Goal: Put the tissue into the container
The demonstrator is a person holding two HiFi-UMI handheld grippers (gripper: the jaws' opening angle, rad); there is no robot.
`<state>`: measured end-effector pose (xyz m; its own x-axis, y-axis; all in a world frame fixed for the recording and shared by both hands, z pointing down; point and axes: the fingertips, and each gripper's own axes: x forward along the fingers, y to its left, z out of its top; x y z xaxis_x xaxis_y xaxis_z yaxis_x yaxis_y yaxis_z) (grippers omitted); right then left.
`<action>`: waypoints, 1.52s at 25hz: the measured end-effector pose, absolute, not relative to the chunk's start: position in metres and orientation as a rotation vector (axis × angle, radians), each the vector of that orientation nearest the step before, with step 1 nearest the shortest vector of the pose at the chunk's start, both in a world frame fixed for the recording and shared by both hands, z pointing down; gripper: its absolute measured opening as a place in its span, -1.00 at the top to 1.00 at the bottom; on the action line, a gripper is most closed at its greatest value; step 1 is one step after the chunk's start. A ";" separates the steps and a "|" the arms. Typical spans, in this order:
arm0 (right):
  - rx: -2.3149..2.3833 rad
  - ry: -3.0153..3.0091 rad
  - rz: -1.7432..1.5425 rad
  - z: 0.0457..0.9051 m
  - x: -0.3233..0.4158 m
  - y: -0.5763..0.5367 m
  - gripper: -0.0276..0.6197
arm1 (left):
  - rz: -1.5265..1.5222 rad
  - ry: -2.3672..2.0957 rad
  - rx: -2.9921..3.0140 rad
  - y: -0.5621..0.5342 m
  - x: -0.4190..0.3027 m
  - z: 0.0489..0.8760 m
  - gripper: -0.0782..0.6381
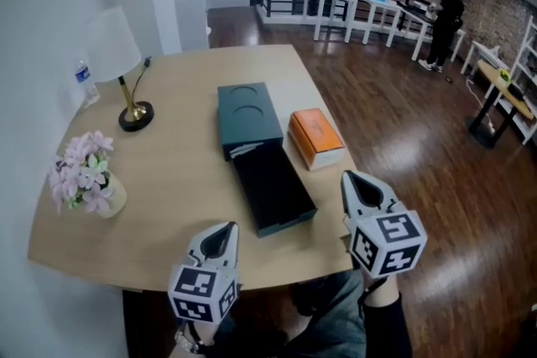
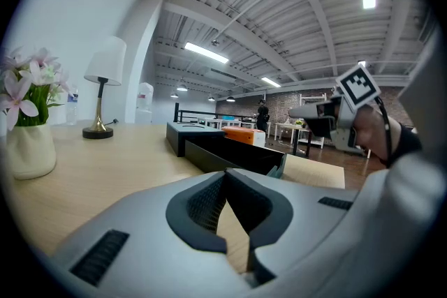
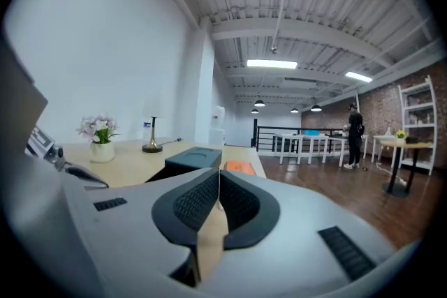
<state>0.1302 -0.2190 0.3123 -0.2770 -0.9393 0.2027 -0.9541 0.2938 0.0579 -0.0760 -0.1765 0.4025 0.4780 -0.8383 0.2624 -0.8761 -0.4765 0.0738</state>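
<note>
Left tongs [image 1: 226,230], right tongs [image 1: 349,179], both closed, one container [image 1: 250,117], one tissue box [image 1: 315,137]

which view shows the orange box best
The head view: it looks down on the whole orange box, lying on the table right of the dark container. The left gripper view shows only a low orange sliver behind that container; the right gripper view, a small orange strip beside it.

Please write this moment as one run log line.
left hand-held gripper: shut, empty | right hand-held gripper: shut, empty | orange tissue pack: on table beside open container
</note>
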 end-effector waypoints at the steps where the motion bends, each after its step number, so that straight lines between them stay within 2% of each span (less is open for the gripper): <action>1: 1.748 -2.360 0.072 0.298 0.130 -0.228 0.86 | 0.281 -1.484 2.525 -0.177 -0.076 0.403 0.79; 4: 1.711 -2.349 0.041 0.279 0.128 -0.263 0.57 | 0.279 -1.486 2.521 -0.176 -0.076 0.403 0.79; 7: 1.684 -2.305 0.095 0.289 0.127 -0.302 -0.24 | 0.281 -1.485 2.522 -0.176 -0.075 0.404 0.79; 9: 1.671 -2.250 0.133 0.304 0.129 -0.328 -0.51 | 0.283 -1.485 2.523 -0.176 -0.075 0.404 0.79; 10: 1.660 -2.219 0.153 0.315 0.130 -0.340 -0.59 | 0.283 -1.485 2.522 -0.175 -0.075 0.404 0.79; 13: 1.623 -2.151 0.231 0.349 0.133 -0.367 -0.69 | 0.278 -1.483 2.517 -0.175 -0.074 0.403 0.79; 24: 1.610 -2.107 0.335 0.395 0.135 -0.394 -0.69 | 0.274 -1.484 2.509 -0.176 -0.074 0.402 0.79; 31: 1.663 -2.074 0.322 0.393 0.141 -0.395 -0.34 | 0.275 -1.488 2.511 -0.177 -0.074 0.403 0.79; 38: 1.709 -2.124 0.293 0.362 0.147 -0.370 -0.29 | 0.275 -1.490 2.523 -0.178 -0.075 0.405 0.79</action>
